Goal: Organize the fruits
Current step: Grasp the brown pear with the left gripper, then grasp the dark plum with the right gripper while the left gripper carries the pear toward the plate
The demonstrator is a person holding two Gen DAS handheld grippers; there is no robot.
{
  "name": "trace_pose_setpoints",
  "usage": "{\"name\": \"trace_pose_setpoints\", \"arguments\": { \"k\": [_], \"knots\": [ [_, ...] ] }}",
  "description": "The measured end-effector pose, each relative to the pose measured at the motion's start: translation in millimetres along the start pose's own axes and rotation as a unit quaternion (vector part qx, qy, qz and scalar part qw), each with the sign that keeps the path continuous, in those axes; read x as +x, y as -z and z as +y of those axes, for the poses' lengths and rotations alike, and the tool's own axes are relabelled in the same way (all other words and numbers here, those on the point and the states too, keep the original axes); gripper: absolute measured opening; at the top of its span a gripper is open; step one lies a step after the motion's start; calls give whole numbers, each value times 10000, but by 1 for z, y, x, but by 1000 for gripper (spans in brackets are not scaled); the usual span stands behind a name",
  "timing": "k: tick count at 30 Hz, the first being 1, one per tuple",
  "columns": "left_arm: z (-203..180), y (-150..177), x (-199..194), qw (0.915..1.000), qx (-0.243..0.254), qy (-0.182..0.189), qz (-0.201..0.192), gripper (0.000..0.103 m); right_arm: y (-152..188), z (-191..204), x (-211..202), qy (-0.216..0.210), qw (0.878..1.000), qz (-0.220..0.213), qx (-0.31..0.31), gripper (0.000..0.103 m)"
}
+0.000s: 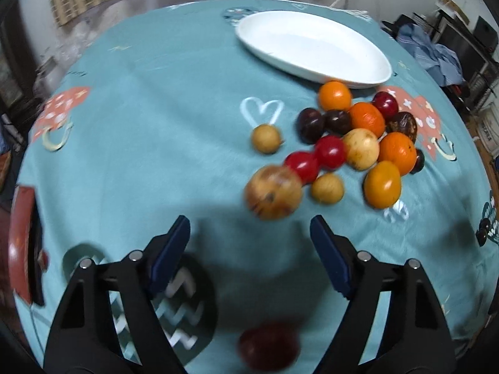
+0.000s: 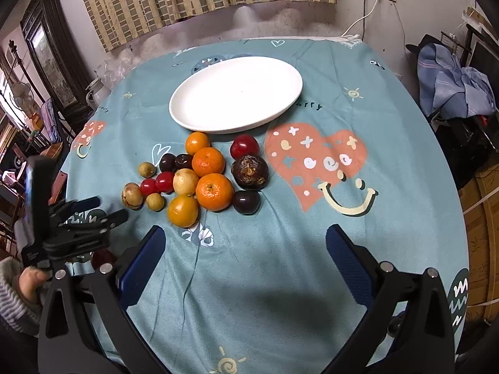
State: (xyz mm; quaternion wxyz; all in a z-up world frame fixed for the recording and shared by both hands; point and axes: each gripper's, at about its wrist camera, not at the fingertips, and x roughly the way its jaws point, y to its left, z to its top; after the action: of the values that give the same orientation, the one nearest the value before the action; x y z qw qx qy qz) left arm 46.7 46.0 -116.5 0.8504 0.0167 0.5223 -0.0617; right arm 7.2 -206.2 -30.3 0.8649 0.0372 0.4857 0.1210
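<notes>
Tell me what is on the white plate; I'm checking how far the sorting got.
Nothing lies on the white plate: its whole inner surface shows bare. All fruit, like the nearest orange, sits on the tablecloth beside it.

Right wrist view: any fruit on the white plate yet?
No: the white plate is bare, and the fruit pile sits on the tablecloth in front of it.

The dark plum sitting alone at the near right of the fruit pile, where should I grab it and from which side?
Grip the dark plum across its round middle, coming from above with the right tool. Its right and near sides are bare cloth; an orange crowds its left, the wrinkled dark fruit sits behind.
</notes>
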Motion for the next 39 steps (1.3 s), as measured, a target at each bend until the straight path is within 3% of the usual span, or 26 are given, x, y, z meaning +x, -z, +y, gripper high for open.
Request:
{"name": "trace_pose_setpoints", "arguments": {
  "k": [2, 4, 5, 6, 16, 18, 22, 27, 39],
  "knots": [
    [-1, -6, 8, 9999, 21, 121, 11, 72, 1, -3, 0, -31, 10000, 21, 46, 102],
    [-3, -12, 17, 9995, 55, 311, 66, 58, 1, -6, 0, -64, 9999, 55, 110, 102],
    [-4, -14, 20, 9992, 84, 370, 88, 46, 1, -7, 0, -67, 9999, 66, 138, 102],
    [-4, -17, 24, 9990, 110, 430, 113, 43, 1, -8, 1, -71, 9998, 70, 157, 102],
    [-3, -12, 17, 9982, 107, 583, 56, 41, -15, -3, 31, -135, 9994, 97, -301, 100],
    [2, -5, 6, 9981, 40, 613, 28, 41, -20, -8, 51, -375, 9986, 290, -246, 84],
    [8, 2, -14, 9985, -54, 549, -36, 41, -19, -8, 78, -530, 9968, 541, -252, 74],
    [11, 4, -29, 9985, -187, 504, -99, 41, -16, -5, 100, -648, 9944, 739, -390, 47],
    [0, -5, -28, 9981, 20, 618, -5, 41, -19, -11, 109, -862, 9922, 614, -659, 45]
  ]
}}
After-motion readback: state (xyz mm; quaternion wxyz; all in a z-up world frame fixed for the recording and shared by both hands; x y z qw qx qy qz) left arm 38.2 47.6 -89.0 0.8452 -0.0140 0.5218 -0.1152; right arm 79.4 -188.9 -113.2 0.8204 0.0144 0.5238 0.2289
